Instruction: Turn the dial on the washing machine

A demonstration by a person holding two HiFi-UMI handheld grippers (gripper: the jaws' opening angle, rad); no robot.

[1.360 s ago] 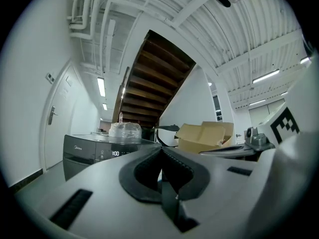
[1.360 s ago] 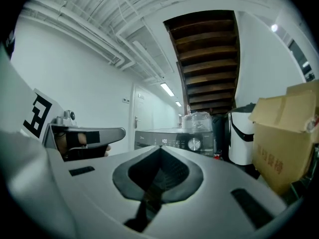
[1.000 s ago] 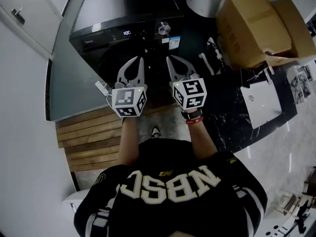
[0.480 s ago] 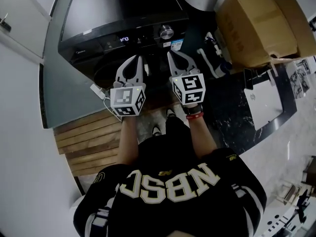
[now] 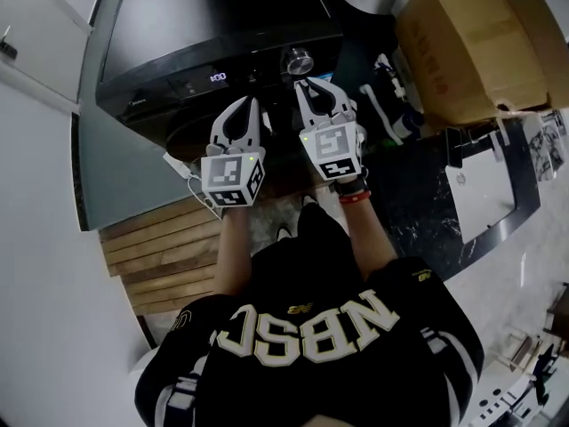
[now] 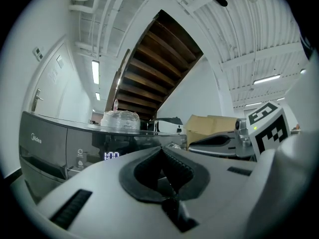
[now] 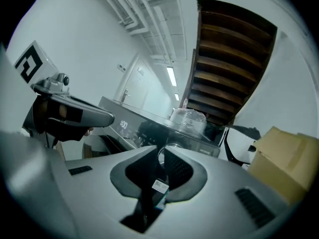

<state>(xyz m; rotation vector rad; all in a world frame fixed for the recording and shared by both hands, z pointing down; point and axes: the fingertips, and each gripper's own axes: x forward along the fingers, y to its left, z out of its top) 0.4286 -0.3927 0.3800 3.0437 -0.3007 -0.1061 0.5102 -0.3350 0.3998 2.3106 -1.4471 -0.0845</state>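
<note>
**Item: dial** (image 5: 297,60). Round, bright-metal knob on the front panel of the dark washing machine (image 5: 178,25). It sits directly ahead of your right gripper (image 5: 318,94), just beyond its tips and not yet touched. In the right gripper view the dial (image 7: 162,156) shows through the narrow slot between the jaws, so you are lined up on it. From your left gripper (image 5: 246,114) it lies ahead and off to the right. The lit display (image 5: 217,76) is straight ahead of that left gripper.

**Right gripper:** jaws opening, only slightly parted. Nothing is between the pads. You will likely need them wider to span the knob.

**Left gripper** (image 6: 162,149): clenched on nothing, tips meeting, held level beside the right one.

**Handling, as judged:** rigid and fixed to the panel, so it will not lift or shift, only rotate about its own axis. The polished rim looks slick and the pads may skid on it. It probably turns with light, stepped resistance.

**Where to hold:** take the rim on two opposite sides, with the jaws square to the panel and the pads well onto the knob's side wall. Roll your wrist about the knob's centre rather than dragging sideways.
</note>
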